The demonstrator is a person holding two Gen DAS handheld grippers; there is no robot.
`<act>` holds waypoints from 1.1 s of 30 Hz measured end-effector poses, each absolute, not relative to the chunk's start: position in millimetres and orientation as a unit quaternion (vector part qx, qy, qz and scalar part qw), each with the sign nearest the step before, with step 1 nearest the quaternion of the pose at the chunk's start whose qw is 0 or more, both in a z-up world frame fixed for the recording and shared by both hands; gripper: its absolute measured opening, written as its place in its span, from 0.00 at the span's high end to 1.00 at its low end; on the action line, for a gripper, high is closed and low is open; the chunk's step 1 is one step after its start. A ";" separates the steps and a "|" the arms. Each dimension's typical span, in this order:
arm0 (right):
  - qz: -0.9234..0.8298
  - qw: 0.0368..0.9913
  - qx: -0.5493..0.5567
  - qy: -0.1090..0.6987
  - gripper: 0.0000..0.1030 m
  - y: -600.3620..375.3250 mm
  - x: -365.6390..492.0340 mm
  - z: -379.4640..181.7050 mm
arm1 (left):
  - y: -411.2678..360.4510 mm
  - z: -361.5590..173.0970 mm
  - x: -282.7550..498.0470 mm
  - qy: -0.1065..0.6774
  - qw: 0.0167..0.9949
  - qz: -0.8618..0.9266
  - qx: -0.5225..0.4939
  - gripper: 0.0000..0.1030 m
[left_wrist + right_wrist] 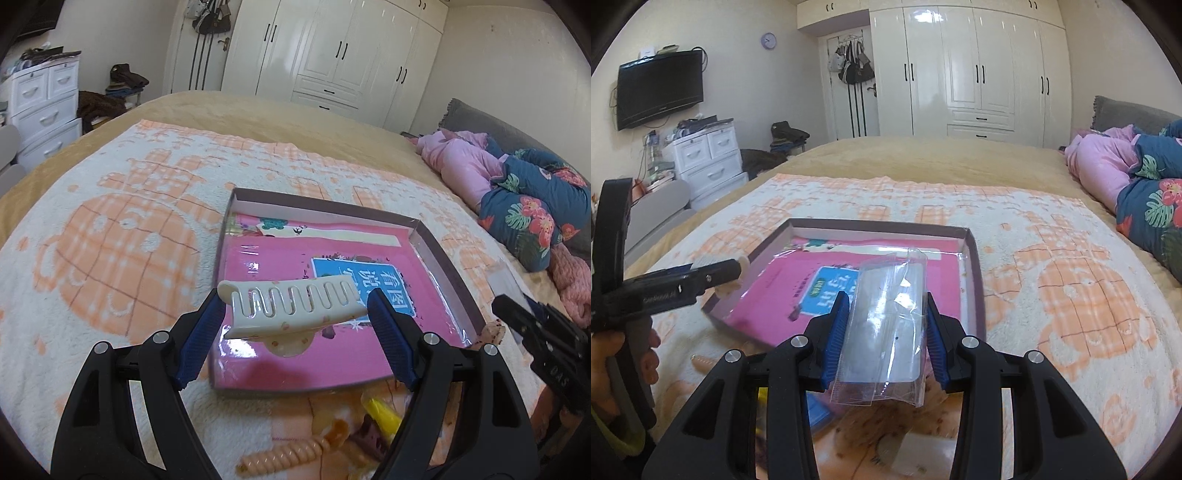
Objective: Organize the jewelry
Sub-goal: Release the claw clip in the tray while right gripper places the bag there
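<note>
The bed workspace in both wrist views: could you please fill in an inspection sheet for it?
Surface: cream-and-orange patterned fleece blanket over a tan bed.
Job's things: cream plastic claw hair clip; shallow brown-rimmed cardboard tray with a pink printed sheet inside; clear plastic bag.
Clutter: orange spiral hair tie, yellow piece and a dark brown clip near the tray's front edge.
Grippers: left hand-held gripper shut on the hair clip above the tray; right hand-held gripper shut on the bag.
Cables: wires below the wall-mounted black television.
Surroundings: white wardrobe, white drawer unit, pink and floral bedding.
</note>
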State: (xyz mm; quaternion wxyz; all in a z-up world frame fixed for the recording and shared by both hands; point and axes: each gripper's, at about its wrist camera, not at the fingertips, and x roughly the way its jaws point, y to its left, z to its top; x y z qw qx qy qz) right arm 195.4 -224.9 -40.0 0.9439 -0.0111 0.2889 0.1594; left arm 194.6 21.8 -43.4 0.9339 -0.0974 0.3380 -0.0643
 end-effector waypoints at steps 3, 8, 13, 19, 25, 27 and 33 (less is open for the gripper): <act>0.154 0.942 -0.008 0.297 0.63 -229.9 209.1 -44.6 | 19.2 -48.2 203.2 0.345 0.931 -0.068 -0.098 0.32; 0.150 0.934 0.009 0.324 0.63 -238.3 234.6 -54.5 | 13.5 -57.1 212.9 0.356 0.928 -0.072 -0.084 0.32; 0.142 0.927 0.004 0.346 0.63 -239.0 255.0 -65.6 | 11.8 -66.4 219.8 0.368 0.923 -0.075 -0.077 0.32; 0.131 0.920 0.008 0.370 0.63 -238.9 273.0 -79.8 | 12.4 -70.8 224.1 0.371 0.923 -0.075 -0.075 0.32; 0.123 0.913 0.007 0.388 0.62 -235.5 280.4 -91.8 | 12.8 -72.5 224.6 0.372 0.922 -0.077 -0.075 0.32; 0.122 0.912 0.009 0.391 0.61 -234.7 281.7 -93.4 | 12.3 -73.0 224.9 0.373 0.922 -0.078 -0.074 0.32; 0.124 0.913 0.008 0.389 0.61 -233.2 278.9 -93.8 | 10.1 -75.8 224.6 0.377 0.920 -0.081 -0.070 0.32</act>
